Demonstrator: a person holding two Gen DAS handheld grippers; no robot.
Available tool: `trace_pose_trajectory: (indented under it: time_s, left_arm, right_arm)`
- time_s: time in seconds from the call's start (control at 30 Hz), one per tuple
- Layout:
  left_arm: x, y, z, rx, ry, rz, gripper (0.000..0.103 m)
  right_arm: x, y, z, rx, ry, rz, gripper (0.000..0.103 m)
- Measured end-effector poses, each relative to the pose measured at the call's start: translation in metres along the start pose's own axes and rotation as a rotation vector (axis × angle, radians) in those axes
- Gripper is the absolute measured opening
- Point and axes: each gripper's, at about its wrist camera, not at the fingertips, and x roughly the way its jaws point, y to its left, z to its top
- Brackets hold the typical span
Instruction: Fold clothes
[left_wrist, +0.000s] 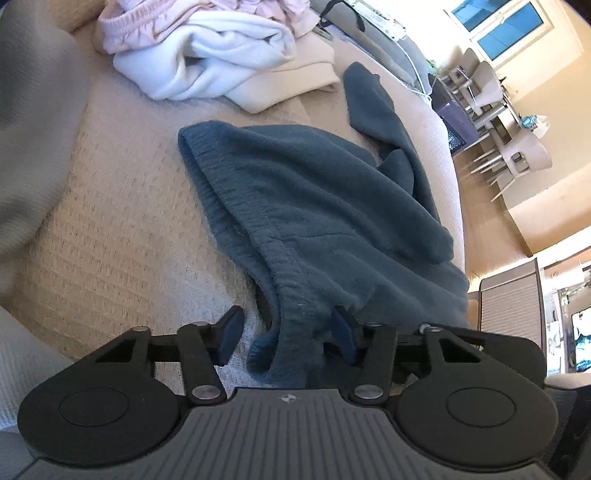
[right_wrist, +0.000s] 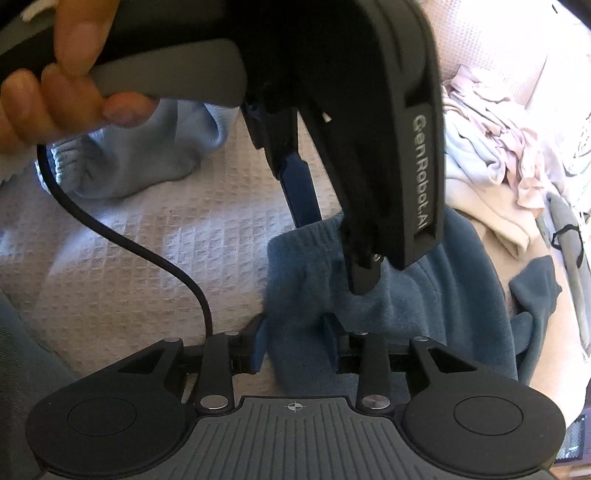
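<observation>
A dark teal fleece garment lies crumpled on the pale waffle-weave cover, one leg trailing toward the far right. My left gripper is open at the garment's near ribbed edge. The cloth hangs against the right pad, and the left pad stands clear of it. The right wrist view shows the same garment. There my right gripper is open with a fold of the edge filling the gap between its pads. The left gripper reaches down just beyond, held by a hand.
A pile of white, pink and beige clothes sits at the far end. A light blue garment lies at left, a black cable crosses the cover, and a grey cushion stands left. The cover's edge, then chairs, are at right.
</observation>
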Motion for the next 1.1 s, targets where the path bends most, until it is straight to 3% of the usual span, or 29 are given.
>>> trace_pose_trajectory:
  time_s: [0.13, 0.2, 0.37, 0.5, 0.7, 0.77, 0.83, 0.9, 0.93, 1.0, 1.1]
  left_arm:
    - [0.0, 0.003, 0.002, -0.034, 0.016, -0.053, 0.032]
    - [-0.001, 0.004, 0.003, -0.052, 0.029, -0.1, 0.012]
    - [-0.012, 0.007, 0.006, -0.1, 0.028, -0.181, 0.012]
    - [-0.014, 0.012, 0.009, -0.146, 0.025, -0.219, 0.012]
    - [-0.011, 0.012, 0.011, -0.168, 0.039, -0.218, 0.012]
    - [-0.011, 0.015, 0.012, -0.182, 0.042, -0.212, 0.012]
    - [-0.011, 0.017, 0.012, -0.171, 0.041, -0.174, 0.012]
    - [-0.008, 0.02, 0.012, -0.17, 0.046, -0.155, 0.018]
    - [-0.007, 0.021, 0.013, -0.178, 0.047, -0.149, 0.022]
    - [-0.007, 0.024, 0.014, -0.174, 0.04, -0.106, 0.041]
    - [-0.006, 0.032, 0.022, -0.184, 0.016, -0.065, 0.054]
  right_arm:
    - [-0.008, -0.002, -0.002, 0.025, 0.001, 0.012, 0.033]
    - [-0.01, -0.002, -0.002, 0.022, -0.008, -0.016, 0.036]
    - [-0.016, -0.001, 0.0, 0.047, -0.047, -0.041, 0.041]
    - [-0.016, 0.001, 0.0, 0.046, -0.052, -0.046, 0.056]
    - [-0.013, 0.006, 0.005, 0.056, -0.084, -0.08, 0.056]
    - [-0.011, 0.007, 0.006, 0.063, -0.088, -0.078, 0.051]
    - [-0.011, 0.005, 0.006, 0.078, -0.086, -0.067, 0.023]
    - [-0.012, -0.001, 0.004, 0.115, -0.089, -0.044, 0.011]
    - [-0.013, -0.004, 0.003, 0.133, -0.09, -0.034, 0.008]
    - [-0.015, -0.01, 0.001, 0.166, -0.091, -0.012, 0.006]
    - [-0.015, -0.02, -0.002, 0.239, -0.088, 0.062, 0.006]
